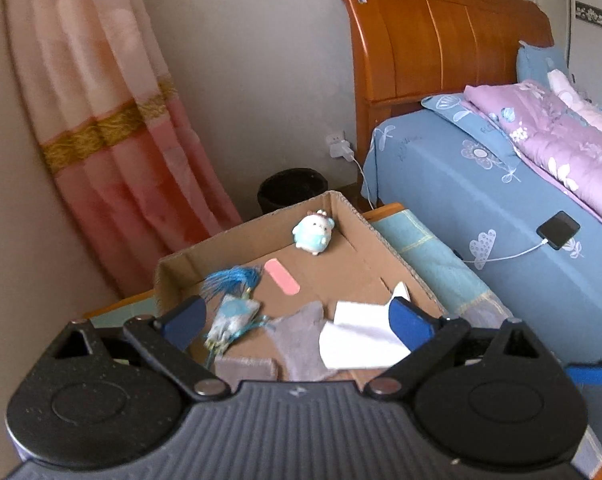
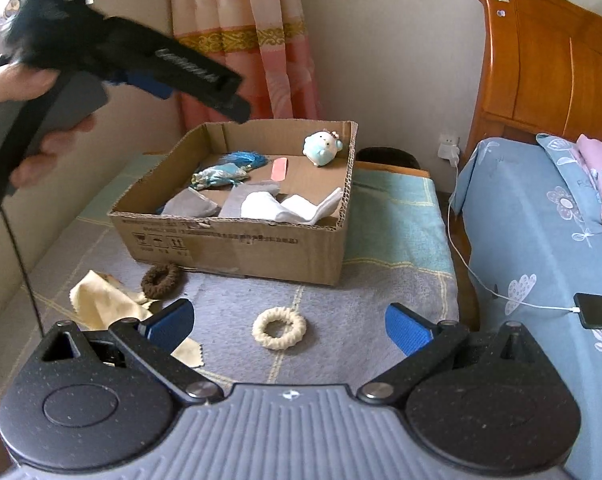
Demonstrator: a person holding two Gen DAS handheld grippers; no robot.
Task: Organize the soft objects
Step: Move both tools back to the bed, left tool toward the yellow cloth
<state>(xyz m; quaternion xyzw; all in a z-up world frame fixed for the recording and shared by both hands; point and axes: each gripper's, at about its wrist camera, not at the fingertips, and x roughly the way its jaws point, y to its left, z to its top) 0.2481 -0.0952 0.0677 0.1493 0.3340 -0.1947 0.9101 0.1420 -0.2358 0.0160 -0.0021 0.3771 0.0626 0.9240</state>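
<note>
A: Soft objects are partly sorted, I'd say. Inside the cardboard box (image 2: 237,240) lie a white sock (image 2: 289,206), grey cloth pieces (image 2: 193,204), a blue tassel (image 2: 243,159), a small patterned pouch (image 2: 219,174), a pink strip (image 2: 279,169) and a little plush toy (image 2: 323,147) in the far corner.

B: What's left outside?

A: Three things on the tabletop (image 2: 381,300), which is covered by a checked cloth: a cream hair scrunchie (image 2: 279,328) just ahead of the right tongs (image 2: 289,326), a brown scrunchie (image 2: 161,276) touching or nearly touching the box's front wall, and a pale yellow cloth (image 2: 105,300) beside it.

B: And the tongs?

A: Right tongs are spread wide and empty, low over the tabletop, the cream scrunchie between their line of reach. Left tongs (image 1: 297,320) are spread wide too, gripping nothing, held above the box's near edge.

B: So roughly two thirds done?

A: My guess, yes. The cream scrunchie looks like the likeliest next pick; the yellow cloth may crumple awkwardly.
</note>
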